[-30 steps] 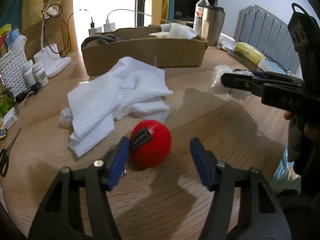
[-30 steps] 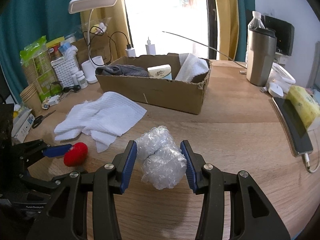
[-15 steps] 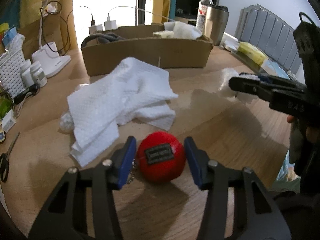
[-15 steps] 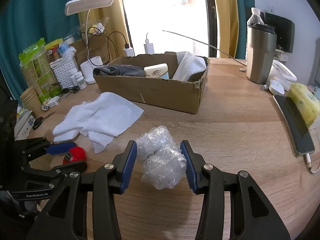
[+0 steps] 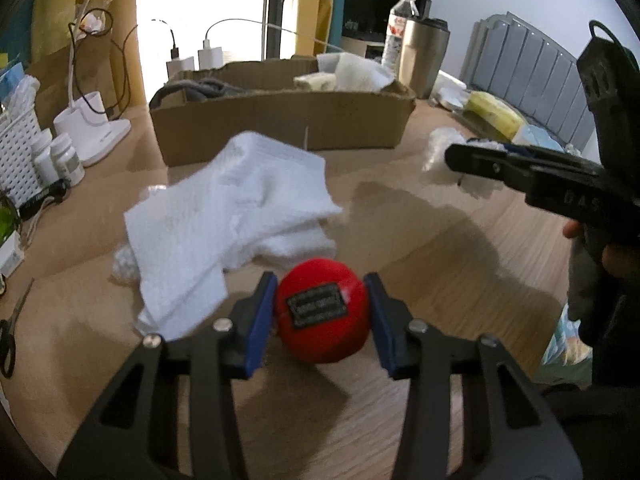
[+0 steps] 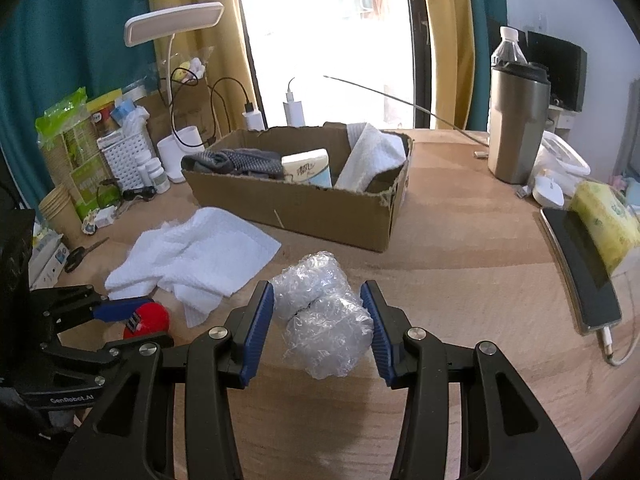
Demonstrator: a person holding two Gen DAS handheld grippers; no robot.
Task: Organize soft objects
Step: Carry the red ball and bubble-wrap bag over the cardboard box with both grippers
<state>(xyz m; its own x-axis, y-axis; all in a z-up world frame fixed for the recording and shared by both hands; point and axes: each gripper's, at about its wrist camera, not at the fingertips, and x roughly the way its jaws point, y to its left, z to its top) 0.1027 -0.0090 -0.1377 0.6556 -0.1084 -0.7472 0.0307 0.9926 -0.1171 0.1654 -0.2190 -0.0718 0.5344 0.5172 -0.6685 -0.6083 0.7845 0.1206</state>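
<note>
My left gripper [image 5: 322, 316] is shut on a red soft ball [image 5: 323, 316] with a black label, held just above the wooden table. The ball also shows in the right wrist view [image 6: 148, 318] between the left gripper's blue pads. My right gripper [image 6: 322, 328] is shut on a wad of clear bubble wrap [image 6: 322, 320], held above the table; it shows in the left wrist view [image 5: 440, 156] at the right. A crumpled white towel [image 5: 228, 216] lies on the table in front of a cardboard box [image 6: 304, 204] that holds a grey cloth, a tissue pack and a white cloth.
A steel tumbler [image 6: 516, 124] and a water bottle stand at the back right. A phone [image 6: 580, 268] and a yellow tissue pack lie at the right edge. A white basket, pill bottles, a desk lamp [image 6: 176, 28], scissors [image 6: 82, 252] and chargers crowd the left and back.
My left gripper moved forward around the red ball and closed on it. My right gripper kept its hold on the bubble wrap and barely moved.
</note>
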